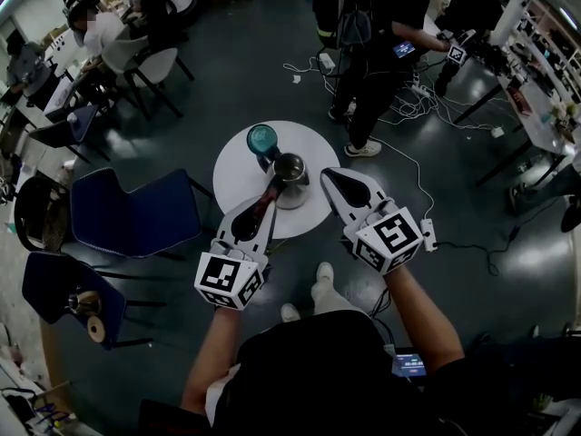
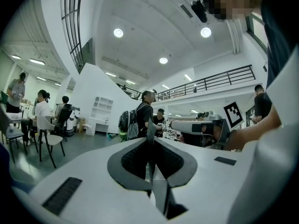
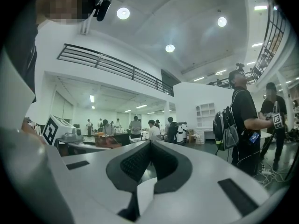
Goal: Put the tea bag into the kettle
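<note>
the round white counter (image 1: 238, 166) carries a steel kettle (image 1: 290, 169), open at the top, and a teal cup (image 1: 261, 139) just behind it on the left (cup or lid, the head view does not settle it).

the left hand-held gripper (image 1: 272, 189) reaches in over the counter's near edge, its tips just beside the kettle's left flank. in the left gripper view this hand-held gripper (image 2: 150, 141) is clenched, the dark pads drawn together on a thin flat strip that sticks up between the tips: the tea bag (image 2: 150, 126), as far as can be told. from the head view the same thing shows as a dark reddish sliver (image 1: 265, 203) along the jaws, outside the kettle and low beside its wall.

the right hand-held gripper (image 1: 329, 178) hangs at the kettle's right side, near it but apart. in its own view the right hand-held gripper (image 3: 149, 146) is clenched too, pad against pad with nothing between.

a blue chair (image 1: 136, 212) stands left of the counter, and a person in dark clothes (image 1: 381, 44) stands well beyond it on the grey floor.
</note>
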`<move>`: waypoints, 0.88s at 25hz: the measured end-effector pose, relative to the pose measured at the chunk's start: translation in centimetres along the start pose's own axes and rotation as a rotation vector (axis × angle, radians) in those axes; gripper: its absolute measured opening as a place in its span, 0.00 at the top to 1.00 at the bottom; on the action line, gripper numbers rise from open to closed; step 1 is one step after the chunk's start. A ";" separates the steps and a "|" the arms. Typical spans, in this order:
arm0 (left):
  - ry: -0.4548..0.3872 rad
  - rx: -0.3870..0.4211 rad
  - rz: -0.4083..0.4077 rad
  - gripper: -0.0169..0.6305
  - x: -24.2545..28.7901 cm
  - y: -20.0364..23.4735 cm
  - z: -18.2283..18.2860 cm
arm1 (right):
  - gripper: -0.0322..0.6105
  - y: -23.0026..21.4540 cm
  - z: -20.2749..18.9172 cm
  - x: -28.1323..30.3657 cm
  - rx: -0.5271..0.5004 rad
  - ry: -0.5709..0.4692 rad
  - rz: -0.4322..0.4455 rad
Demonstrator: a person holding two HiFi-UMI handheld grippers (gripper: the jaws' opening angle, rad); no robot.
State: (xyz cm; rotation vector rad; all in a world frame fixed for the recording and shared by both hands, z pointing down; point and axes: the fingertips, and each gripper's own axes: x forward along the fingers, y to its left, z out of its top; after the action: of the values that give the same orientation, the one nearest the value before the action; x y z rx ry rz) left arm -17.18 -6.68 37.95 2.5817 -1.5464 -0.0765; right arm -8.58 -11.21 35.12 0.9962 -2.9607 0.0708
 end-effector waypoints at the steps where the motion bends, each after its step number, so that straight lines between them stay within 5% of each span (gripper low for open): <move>1: 0.000 -0.001 0.003 0.91 0.4 0.1 0.1 | 0.92 -0.3 0.1 0.2 0.000 -0.002 0.004; 22: 0.029 -0.017 0.093 0.91 9.9 4.3 -0.5 | 0.92 -9.7 -0.4 6.6 0.023 0.018 0.090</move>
State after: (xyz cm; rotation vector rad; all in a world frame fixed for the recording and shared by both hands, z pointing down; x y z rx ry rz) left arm -16.18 -17.39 39.26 2.4830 -1.6459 -0.0427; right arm -7.92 -22.89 36.05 0.8597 -2.9933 0.1142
